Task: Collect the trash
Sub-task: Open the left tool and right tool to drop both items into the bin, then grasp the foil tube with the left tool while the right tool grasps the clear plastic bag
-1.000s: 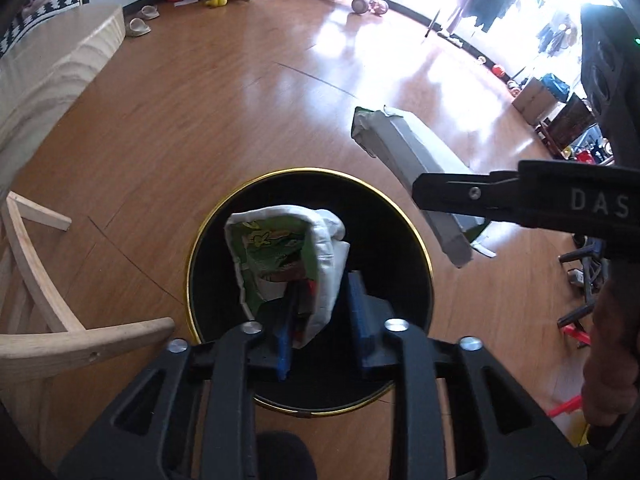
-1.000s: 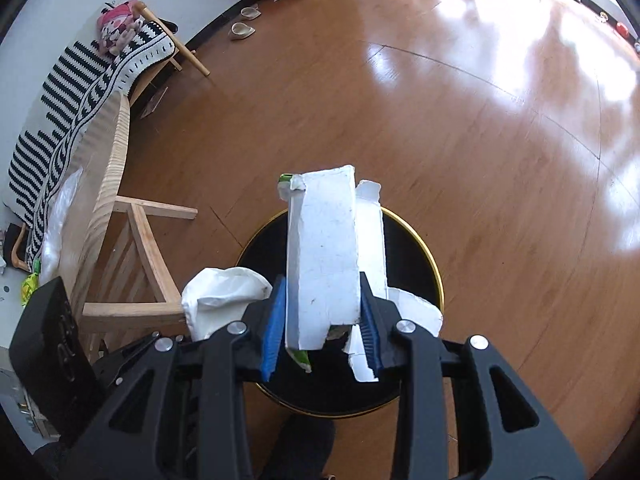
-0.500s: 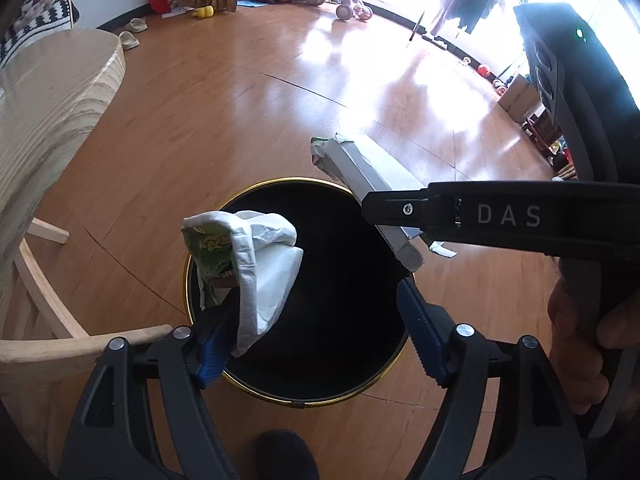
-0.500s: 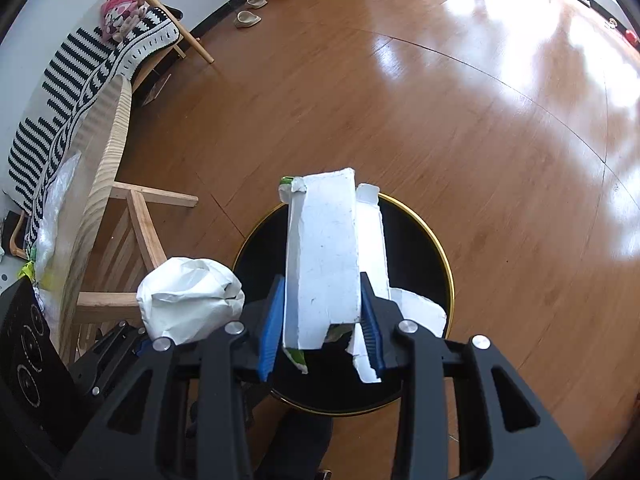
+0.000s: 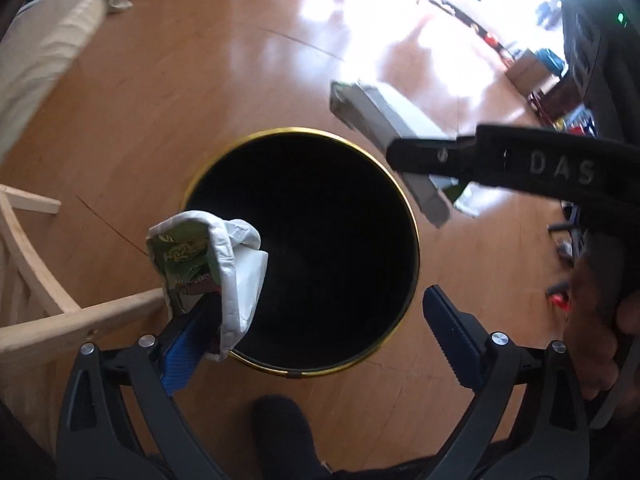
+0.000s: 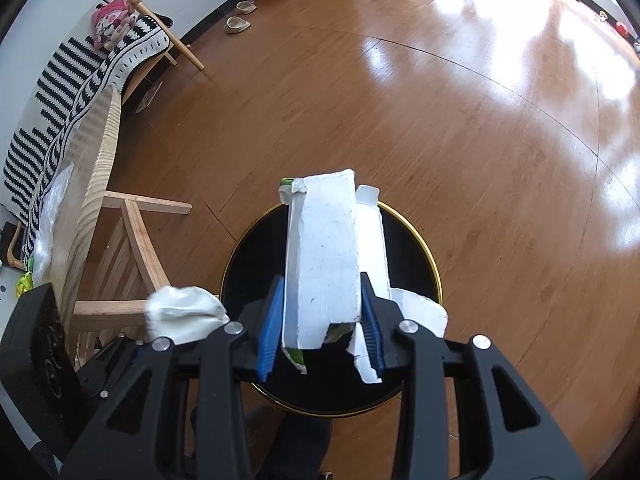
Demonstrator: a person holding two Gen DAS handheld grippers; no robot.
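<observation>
A second ago the left gripper [image 5: 320, 332] had its blue pads pinched on the crumpled white-and-green snack wrapper [image 5: 208, 268]; now its jaws are opening and stand wide apart, only the left pad [image 5: 182, 354] touching the wrapper, which clings there at the near-left rim of the round black bin with a gold rim [image 5: 412, 216]. The right pad [image 5: 450, 332] is clear of it, with the dark mouth of the bin between the two. The right gripper [image 6: 320, 320] has not changed: its jaws sit narrow, pinched on the flattened white cardboard carton [image 6: 324, 256], which stands upright over the bin, as before.

For room, the bin's mouth is open and dark, nothing visible inside. The pale wooden chair [image 6: 116, 240] stands just beside the bin on the left, one rail close behind the wrapper. Ahead and to the right the glossy brown wooden floor [image 6: 460, 120] lies bare for a long way. From the left camera, the right gripper's black arm and carton [image 5: 384, 128] hang over the bin's far-right edge, and a hand [image 5: 596, 336] grips the handle at the right.

Counted: two grippers, two pieces of trash, one bin, one chair, a pair of pale slippers [image 6: 238, 16] by the far wall.
</observation>
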